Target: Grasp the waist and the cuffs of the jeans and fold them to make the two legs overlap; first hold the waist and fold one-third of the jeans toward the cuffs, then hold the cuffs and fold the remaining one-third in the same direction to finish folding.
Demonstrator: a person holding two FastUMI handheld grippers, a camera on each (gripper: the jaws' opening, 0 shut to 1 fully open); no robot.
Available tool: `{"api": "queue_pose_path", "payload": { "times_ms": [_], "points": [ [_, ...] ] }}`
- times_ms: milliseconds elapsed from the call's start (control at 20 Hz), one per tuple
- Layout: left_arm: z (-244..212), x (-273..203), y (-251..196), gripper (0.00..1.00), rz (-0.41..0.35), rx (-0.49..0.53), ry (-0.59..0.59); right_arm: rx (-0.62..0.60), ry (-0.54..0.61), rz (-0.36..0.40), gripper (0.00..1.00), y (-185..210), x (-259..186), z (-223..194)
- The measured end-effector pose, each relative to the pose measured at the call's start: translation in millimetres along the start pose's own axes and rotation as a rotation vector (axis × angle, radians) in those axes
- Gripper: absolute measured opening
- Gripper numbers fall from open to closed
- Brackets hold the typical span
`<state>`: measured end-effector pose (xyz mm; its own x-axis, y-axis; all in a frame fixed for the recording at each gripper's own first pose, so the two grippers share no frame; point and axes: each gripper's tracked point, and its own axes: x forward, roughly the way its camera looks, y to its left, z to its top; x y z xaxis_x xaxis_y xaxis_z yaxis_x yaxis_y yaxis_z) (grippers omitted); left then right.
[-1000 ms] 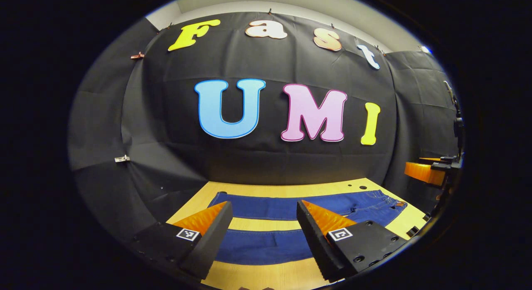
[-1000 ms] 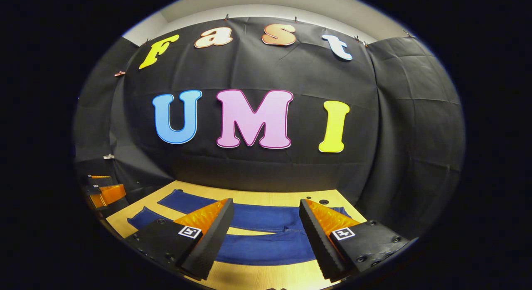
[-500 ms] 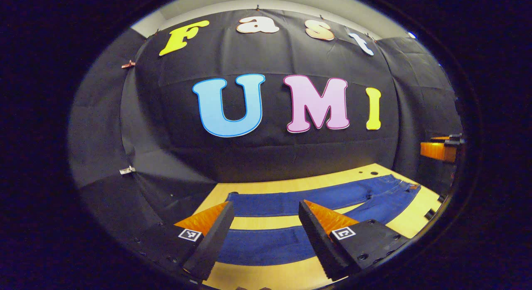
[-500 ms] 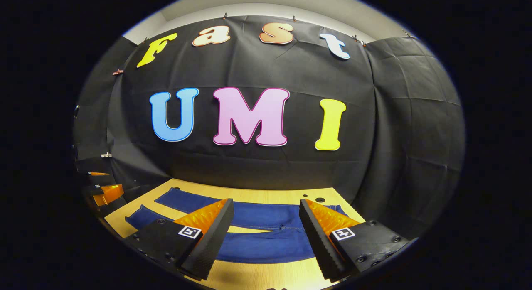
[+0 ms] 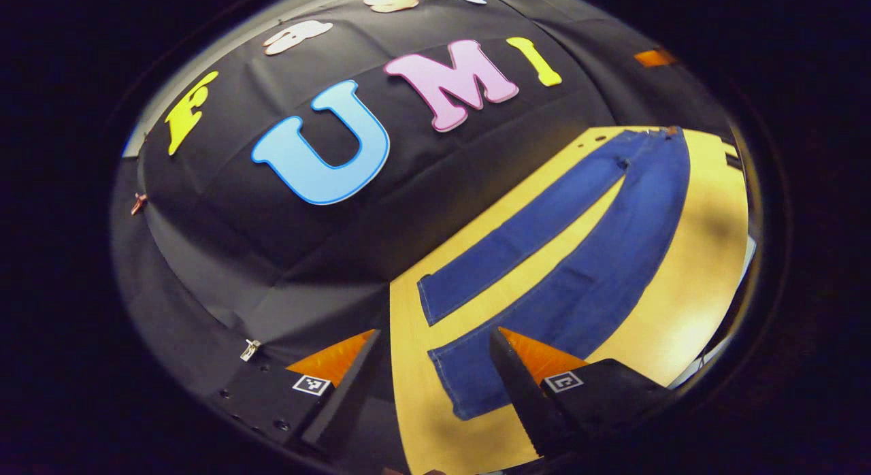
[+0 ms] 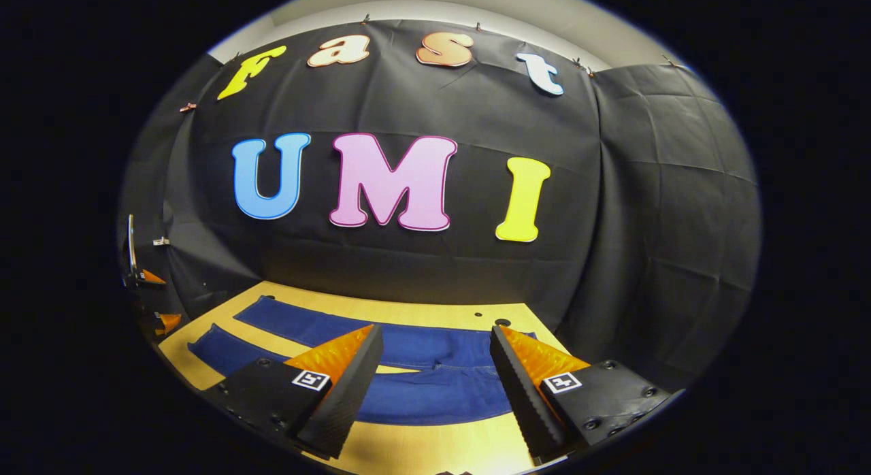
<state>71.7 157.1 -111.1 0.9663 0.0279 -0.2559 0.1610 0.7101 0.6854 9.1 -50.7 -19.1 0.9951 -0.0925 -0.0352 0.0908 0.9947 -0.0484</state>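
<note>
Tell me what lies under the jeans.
The jeans lie flat on a light wooden table, bare wood showing between the spread legs. Whatever sits directly beneath the denim is covered.

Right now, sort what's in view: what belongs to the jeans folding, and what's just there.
For the job:
- jeans, spread flat, legs apart
- left claw, open
- right claw, open

Just there:
- wooden table
- holes in the tabletop
- black cloth wall
</note>
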Motion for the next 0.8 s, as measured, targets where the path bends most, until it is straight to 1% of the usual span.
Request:
{"api": "queue_pose_path", "payload": {
  "times_ms": [50,100,300,400,500,650,750,800],
  "points": [
    [-16,5,-2,0.98,-0.032,0.067,0.026,-0.006,0.009,-0.002,0.98,-3,0,-3],
    [-32,10,-3,0.98,-0.062,0.135,0.053,-0.01,0.016,-0.004,0.97,-4,-1,-6],
    [-98,31,-19,0.98,-0.199,0.359,0.154,-0.014,0.034,0.002,0.98,-5,0,-13],
    [-126,37,-24,0.98,-0.255,0.466,0.196,-0.029,0.032,0.003,0.98,-7,-2,-14],
    [-145,46,-35,0.98,-0.304,0.508,0.215,-0.052,0.038,-0.002,0.97,-11,-2,-21],
    [-164,56,-45,0.98,-0.345,0.575,0.243,-0.061,0.081,-0.004,0.97,-19,-3,-37],
    [-169,62,-51,0.98,-0.37,0.629,0.253,-0.062,0.078,-0.017,0.98,-27,-2,-39],
    [-167,67,-53,0.98,-0.371,0.656,0.235,-0.068,0.074,-0.027,0.97,-32,-1,-41]
  ]
}}
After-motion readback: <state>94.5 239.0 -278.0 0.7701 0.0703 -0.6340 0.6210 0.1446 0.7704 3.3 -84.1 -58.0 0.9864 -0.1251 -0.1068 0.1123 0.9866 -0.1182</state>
